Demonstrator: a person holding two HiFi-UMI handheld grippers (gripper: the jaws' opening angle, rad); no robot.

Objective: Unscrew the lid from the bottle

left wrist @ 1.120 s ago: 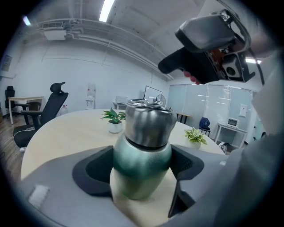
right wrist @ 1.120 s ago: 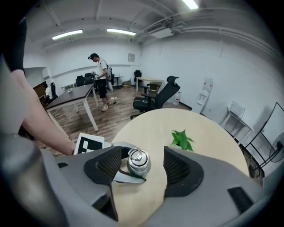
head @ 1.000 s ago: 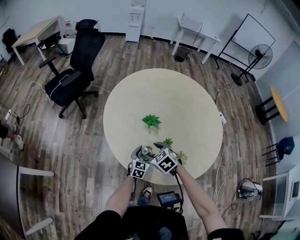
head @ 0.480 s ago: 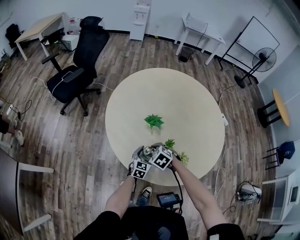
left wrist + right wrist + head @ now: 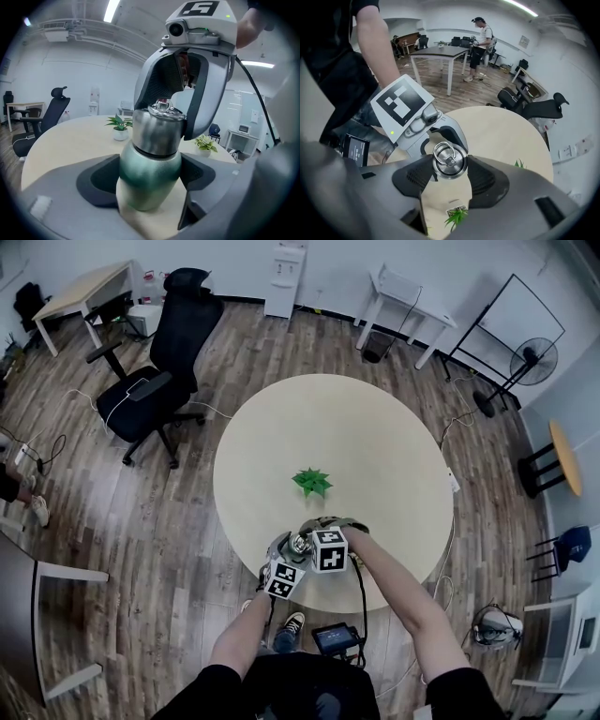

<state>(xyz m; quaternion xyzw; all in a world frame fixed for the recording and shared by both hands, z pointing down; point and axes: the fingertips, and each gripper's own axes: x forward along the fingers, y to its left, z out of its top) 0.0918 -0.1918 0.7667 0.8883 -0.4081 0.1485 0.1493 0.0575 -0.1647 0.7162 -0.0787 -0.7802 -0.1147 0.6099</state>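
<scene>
A green metal bottle (image 5: 149,180) stands upright near the front edge of the round table (image 5: 375,446). My left gripper (image 5: 150,174) is shut on its body, one pad on each side. Its steel lid (image 5: 449,160), with a ring handle on top, sits on the neck. My right gripper (image 5: 449,169) comes down from above and its pads press both sides of the lid (image 5: 157,130). In the head view both grippers meet over the bottle (image 5: 300,543), the left gripper (image 5: 287,557) below and the right gripper (image 5: 315,532) beside it.
A small potted plant (image 5: 312,482) stands mid-table, and another small plant (image 5: 205,143) is to the right of the bottle. A paper tag (image 5: 457,205) lies on the tabletop. A black office chair (image 5: 159,362) stands on the floor to the left.
My right gripper has swung left from beside the bottle to over its top and closed its jaws onto the lid. The left gripper and bottle stay put.
</scene>
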